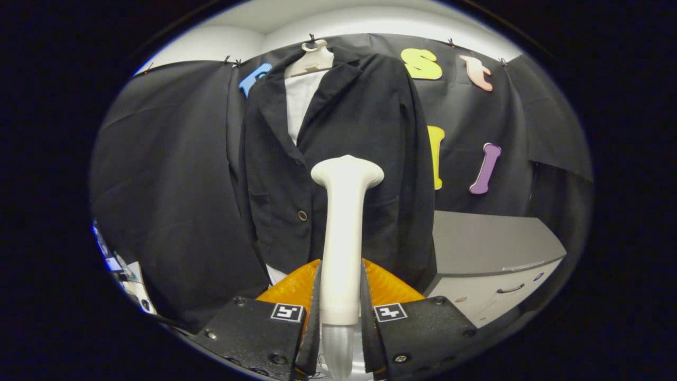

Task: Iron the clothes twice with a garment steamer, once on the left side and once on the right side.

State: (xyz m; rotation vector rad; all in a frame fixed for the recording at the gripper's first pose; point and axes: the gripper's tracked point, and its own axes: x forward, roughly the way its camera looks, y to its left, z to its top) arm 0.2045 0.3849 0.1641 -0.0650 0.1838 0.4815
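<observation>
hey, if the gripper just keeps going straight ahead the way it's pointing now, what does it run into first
Probably the black jacket hanging on the pale hanger. The gripper is shut on the white garment steamer, whose head would touch the jacket's front first, though depth is hard to judge.

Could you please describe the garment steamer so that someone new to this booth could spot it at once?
Find the black jacket hanging on a pale hanger against the booth's dark cloth wall. Right in front of it, the gripper is shut on the garment steamer, a slim white wand rising upright from between the fingers. Its flared, flattened head sets it apart from the dark fabric behind and the grey cabinet alongside.
</observation>
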